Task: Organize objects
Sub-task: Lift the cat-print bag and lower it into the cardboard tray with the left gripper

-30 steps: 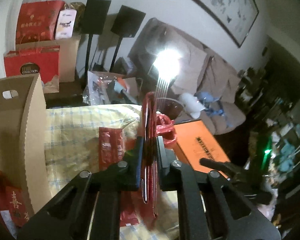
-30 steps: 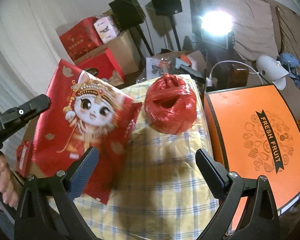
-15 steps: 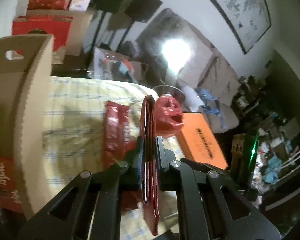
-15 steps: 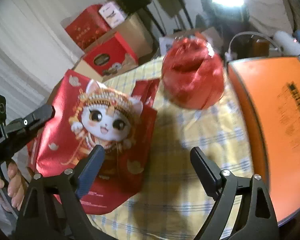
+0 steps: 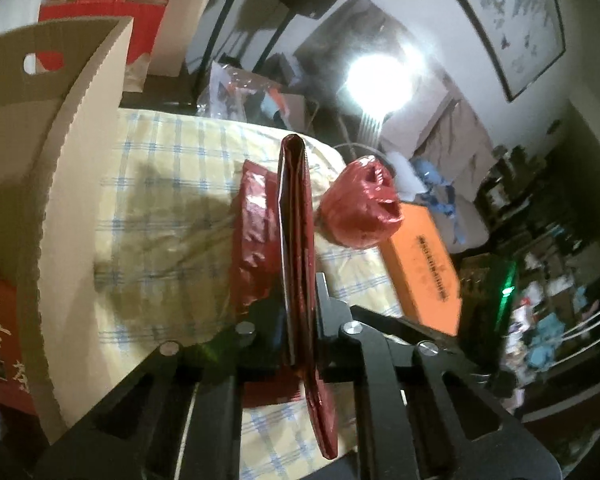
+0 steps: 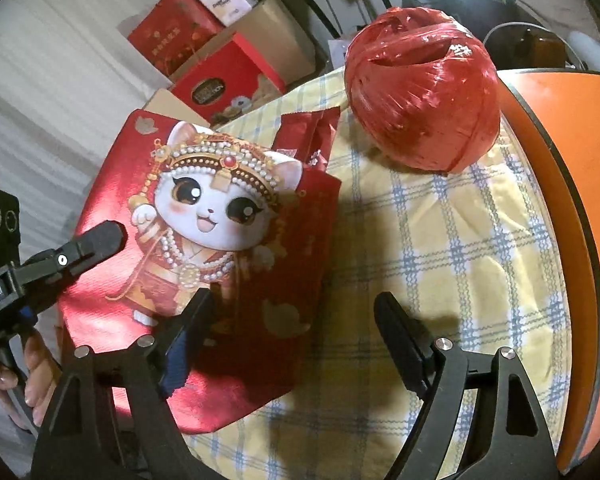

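A flat, glossy red gift bag (image 6: 204, 240) printed with a crowned cartoon cat. The left gripper (image 5: 298, 320) pinches its edge tight between its fingers; the right gripper (image 6: 292, 320) has just been narrowing, its fingers still wide and clasping nothing.

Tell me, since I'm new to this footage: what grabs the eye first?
The red cat gift bag, held edge-on in the shut left gripper over the checked tablecloth. Behind it sits a shiny red twine ball, beside an orange box at the right.

One cat bag (image 6: 204, 240) – one red twine ball (image 6: 420, 92) – one orange box (image 6: 580, 208) – two grippers.
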Tool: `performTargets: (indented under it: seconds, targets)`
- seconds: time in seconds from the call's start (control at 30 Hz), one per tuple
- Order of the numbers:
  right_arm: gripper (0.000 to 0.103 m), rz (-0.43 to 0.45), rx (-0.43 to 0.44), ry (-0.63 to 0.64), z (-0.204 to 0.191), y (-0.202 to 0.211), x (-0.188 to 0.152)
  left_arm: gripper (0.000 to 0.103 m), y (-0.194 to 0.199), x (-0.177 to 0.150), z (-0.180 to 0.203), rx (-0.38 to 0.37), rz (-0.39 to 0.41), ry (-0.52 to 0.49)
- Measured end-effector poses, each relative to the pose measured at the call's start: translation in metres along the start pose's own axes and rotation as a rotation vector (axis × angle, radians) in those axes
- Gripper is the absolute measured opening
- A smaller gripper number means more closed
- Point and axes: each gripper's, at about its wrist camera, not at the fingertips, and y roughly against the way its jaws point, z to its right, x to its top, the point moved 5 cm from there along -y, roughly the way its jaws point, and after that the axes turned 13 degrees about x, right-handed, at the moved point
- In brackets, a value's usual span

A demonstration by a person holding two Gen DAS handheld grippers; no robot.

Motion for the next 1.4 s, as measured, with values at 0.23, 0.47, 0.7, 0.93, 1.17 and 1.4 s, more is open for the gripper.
performTargets:
  seconds: [0.23, 0.47, 0.7, 0.93, 1.17, 1.4]
  targets:
    - [0.077, 0.043, 0.064, -0.010, -0.003, 0.012, 0.007, 0.009, 0.017, 0.009, -0.006, -0.125, 0.024, 0.077]
    - [0.062, 0.042, 0.212, -0.042, -0.023, 0.015, 0.017, 0.009, 0.036, 0.021, -0.009, -0.151, 0.073, 0.094]
    - [0.057, 0.031, 0.263, -0.033, -0.042, 0.012, 0.022, 0.009, 0.047, 0.025, -0.021, -0.178, 0.093, 0.127]
    - [0.040, 0.003, 0.255, 0.015, -0.069, 0.000, 0.031, 0.009, 0.064, 0.031, -0.043, -0.193, 0.129, 0.181]
    - [0.036, -0.019, 0.225, 0.113, -0.113, -0.013, 0.048, 0.009, 0.092, 0.049, -0.079, -0.192, 0.179, 0.250]
    - [0.031, -0.060, 0.191, 0.195, -0.158, -0.048, 0.069, 0.009, 0.111, 0.069, -0.125, -0.167, 0.207, 0.324]
